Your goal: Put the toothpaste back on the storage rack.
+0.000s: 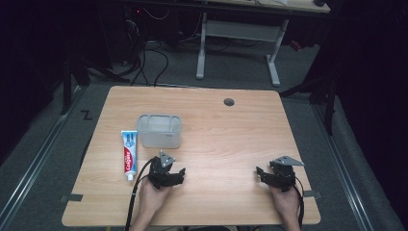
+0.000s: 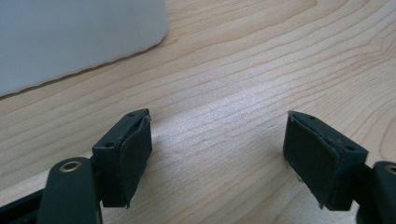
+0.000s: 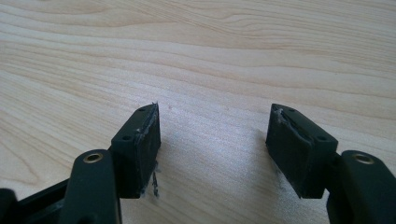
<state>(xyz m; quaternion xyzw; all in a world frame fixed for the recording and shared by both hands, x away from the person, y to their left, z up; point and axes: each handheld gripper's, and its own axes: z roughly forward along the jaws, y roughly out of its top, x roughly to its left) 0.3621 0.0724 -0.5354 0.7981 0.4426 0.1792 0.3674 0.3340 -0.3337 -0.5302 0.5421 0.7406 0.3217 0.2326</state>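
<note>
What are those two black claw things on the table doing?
A person holds a gripper in each hand, low over a wooden table. The left gripper and the right gripper both have their fingers open with nothing between them. A toothpaste tube lies flat beside a clear plastic box, just ahead of the left gripper. Nothing has been picked up yet.

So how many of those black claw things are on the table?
2. The left claw sits near the table's front edge, close to the toothpaste tube and clear bin; the right claw sits at front right.
</note>
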